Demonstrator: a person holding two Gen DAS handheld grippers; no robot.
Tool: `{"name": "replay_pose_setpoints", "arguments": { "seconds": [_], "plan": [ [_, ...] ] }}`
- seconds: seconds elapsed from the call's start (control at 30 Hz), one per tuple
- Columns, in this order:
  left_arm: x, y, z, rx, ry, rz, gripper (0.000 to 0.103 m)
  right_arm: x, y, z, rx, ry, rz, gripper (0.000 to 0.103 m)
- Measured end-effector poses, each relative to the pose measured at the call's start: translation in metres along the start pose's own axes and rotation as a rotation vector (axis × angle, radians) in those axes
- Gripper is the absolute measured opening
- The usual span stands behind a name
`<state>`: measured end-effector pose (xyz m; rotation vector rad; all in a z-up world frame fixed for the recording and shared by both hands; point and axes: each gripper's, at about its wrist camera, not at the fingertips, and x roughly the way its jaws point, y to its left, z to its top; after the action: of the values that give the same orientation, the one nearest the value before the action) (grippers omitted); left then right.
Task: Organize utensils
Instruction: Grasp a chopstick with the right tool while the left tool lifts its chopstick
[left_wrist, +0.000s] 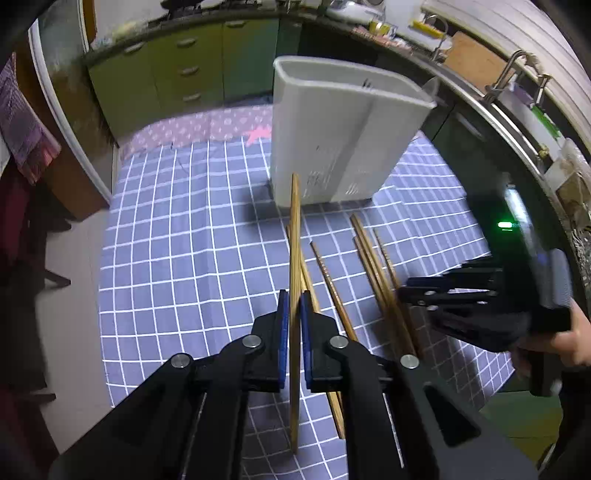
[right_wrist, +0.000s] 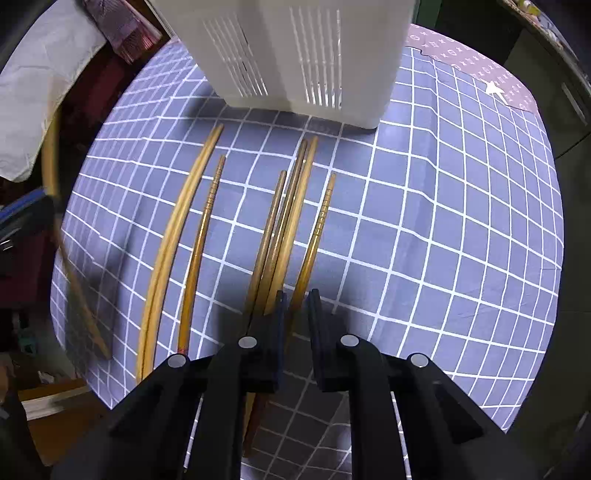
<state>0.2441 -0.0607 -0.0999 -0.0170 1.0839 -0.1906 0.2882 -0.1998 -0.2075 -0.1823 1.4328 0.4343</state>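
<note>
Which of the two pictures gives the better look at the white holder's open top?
The left wrist view: it shows the white holder whole, from its rim down to the checked cloth. The right wrist view shows only the slotted lower walls; the top is cut off by the picture's edge.

**Chopsticks and holder, counted**

Seven chopsticks (right_wrist: 207, 218) lie on the checked cloth (right_wrist: 443, 221): three at 9 o'clock, four in the middle. An eighth chopstick (left_wrist: 294, 258) is held up off the cloth. One white slotted utensil holder (left_wrist: 332, 140) stands at 12 o'clock. Two hand-held grippers (left_wrist: 294, 317) are in view.
</note>
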Motion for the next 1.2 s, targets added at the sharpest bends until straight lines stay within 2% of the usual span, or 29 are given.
{"name": "replay_pose_setpoints", "arguments": {
  "seconds": [0.17, 0.37, 0.5, 0.6, 0.8, 0.97, 1.07, 1.2],
  "plan": [
    [-0.02, -0.006, -0.01, 0.04, -0.062, 0.002, 0.006, 0.009, 0.005, 0.009, 0.017, 0.029, -0.024, 0.012],
    [-0.036, -0.012, -0.021, 0.064, -0.106, 0.005, 0.006, 0.014, 0.014, 0.016, 0.017, 0.022, -0.056, 0.01],
    [-0.042, -0.01, -0.025, 0.063, -0.119, 0.002, 0.006, 0.011, 0.012, 0.014, 0.03, 0.0, -0.029, 0.008],
    [-0.044, -0.009, -0.027, 0.063, -0.124, -0.002, 0.006, -0.008, 0.003, 0.002, 0.033, -0.04, -0.01, 0.008],
    [-0.05, -0.01, -0.032, 0.07, -0.154, -0.017, 0.006, -0.064, 0.002, -0.019, 0.028, -0.229, 0.041, 0.008],
    [-0.057, -0.013, -0.038, 0.089, -0.187, -0.012, 0.007, -0.105, 0.005, -0.056, 0.019, -0.407, 0.063, 0.008],
    [-0.062, -0.017, -0.042, 0.103, -0.2, -0.014, 0.006, -0.121, 0.001, -0.078, 0.015, -0.47, 0.069, 0.008],
    [-0.065, -0.018, -0.045, 0.112, -0.208, -0.016, 0.006, -0.129, -0.002, -0.097, 0.015, -0.505, 0.068, 0.008]
  ]
}}
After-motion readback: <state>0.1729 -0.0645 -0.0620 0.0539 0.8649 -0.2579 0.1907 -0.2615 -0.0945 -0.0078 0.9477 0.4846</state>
